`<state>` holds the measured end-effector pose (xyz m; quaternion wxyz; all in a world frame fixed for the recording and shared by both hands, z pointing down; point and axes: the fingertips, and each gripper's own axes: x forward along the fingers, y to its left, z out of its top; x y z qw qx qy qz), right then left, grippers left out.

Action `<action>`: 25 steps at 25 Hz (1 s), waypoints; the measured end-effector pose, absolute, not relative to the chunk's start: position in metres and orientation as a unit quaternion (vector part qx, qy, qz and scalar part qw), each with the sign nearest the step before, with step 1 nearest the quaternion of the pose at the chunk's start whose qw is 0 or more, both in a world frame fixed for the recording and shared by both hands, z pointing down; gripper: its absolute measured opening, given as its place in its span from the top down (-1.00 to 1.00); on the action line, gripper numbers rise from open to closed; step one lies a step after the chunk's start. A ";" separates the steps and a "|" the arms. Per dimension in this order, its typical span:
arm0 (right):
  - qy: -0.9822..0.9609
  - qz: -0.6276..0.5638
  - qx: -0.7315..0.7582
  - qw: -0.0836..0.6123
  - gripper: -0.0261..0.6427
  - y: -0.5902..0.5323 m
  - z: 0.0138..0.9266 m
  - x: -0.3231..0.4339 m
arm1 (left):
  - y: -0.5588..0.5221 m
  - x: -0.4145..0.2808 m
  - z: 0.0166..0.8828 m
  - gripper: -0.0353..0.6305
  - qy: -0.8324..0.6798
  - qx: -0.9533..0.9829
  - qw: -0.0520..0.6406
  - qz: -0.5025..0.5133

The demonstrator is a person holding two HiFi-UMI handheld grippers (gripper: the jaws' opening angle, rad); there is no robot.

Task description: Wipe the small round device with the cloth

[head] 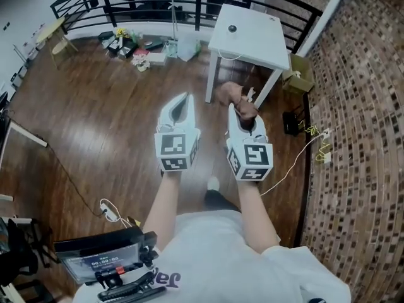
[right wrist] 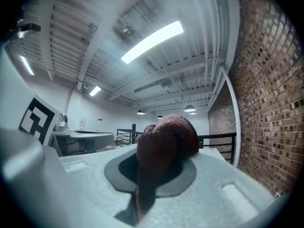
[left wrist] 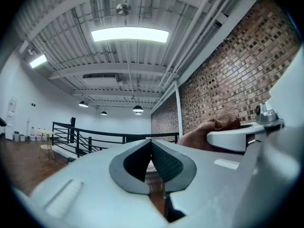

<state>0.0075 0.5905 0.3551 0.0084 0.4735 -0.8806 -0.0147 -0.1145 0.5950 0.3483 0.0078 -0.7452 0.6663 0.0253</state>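
Left gripper (left wrist: pixel 151 144): jaws fully together, nothing between them. Right gripper (right wrist: pixel 153 172): clamped on the one brown cloth (right wrist: pixel 166 137), which is bunched above its jaws. Only in the head view do we see the one small round device (head: pixel 232 28), sitting on the white table (head: pixel 262 46), well apart from both grippers.

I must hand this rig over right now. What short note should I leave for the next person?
Left claw: shut, empty.
Right claw: shut on the brown cloth, which is bunched between its jaws.
Small round device: on the white table ahead, apart from both claws.
Done: cloth is in the grip.
Left: bring the cloth to the device and wipe it; no contact yet.
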 end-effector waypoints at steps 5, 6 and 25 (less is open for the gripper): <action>-0.880 -0.034 0.474 -0.018 0.85 0.473 0.318 0.030 | 0.481 -0.092 0.322 0.88 0.664 -0.746 0.027 0.029; -0.878 -0.033 0.476 -0.021 0.85 0.452 0.315 0.037 | 0.462 -0.085 0.320 0.88 0.662 -0.748 0.028 0.028; -0.871 -0.025 0.489 0.031 0.84 0.108 0.354 -0.037 | 0.099 -0.124 0.368 0.87 0.588 -0.809 0.009 -0.014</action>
